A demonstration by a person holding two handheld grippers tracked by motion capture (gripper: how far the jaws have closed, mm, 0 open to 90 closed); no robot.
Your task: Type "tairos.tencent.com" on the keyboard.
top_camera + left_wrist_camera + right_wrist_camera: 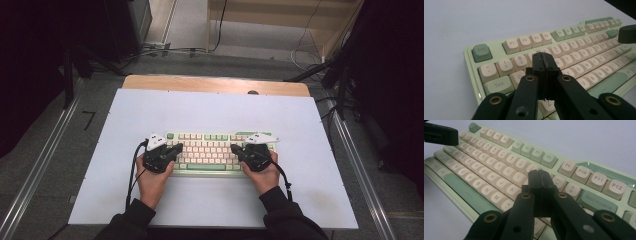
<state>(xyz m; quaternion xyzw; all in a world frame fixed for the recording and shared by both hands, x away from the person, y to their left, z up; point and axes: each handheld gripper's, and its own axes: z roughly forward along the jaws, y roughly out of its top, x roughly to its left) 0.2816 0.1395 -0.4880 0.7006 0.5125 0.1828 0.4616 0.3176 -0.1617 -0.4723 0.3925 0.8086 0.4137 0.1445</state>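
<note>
A pale green keyboard [212,152] with cream and green keys lies in the middle of the white table [215,115]. My left gripper [177,147] hovers over the keyboard's left end, jaws shut together with nothing between them. In the left gripper view its tip [543,60] sits above the W and E keys of the keyboard [574,52]. My right gripper [234,149] is over the right half, also shut and empty. In the right gripper view its tip [539,178] sits over the keys near O and P of the keyboard [499,160].
The white table top has free room all round the keyboard. A wooden strip [215,84] runs along its far edge. Cables [310,55] lie on the grey floor beyond, and metal rails [357,165] flank the table on both sides.
</note>
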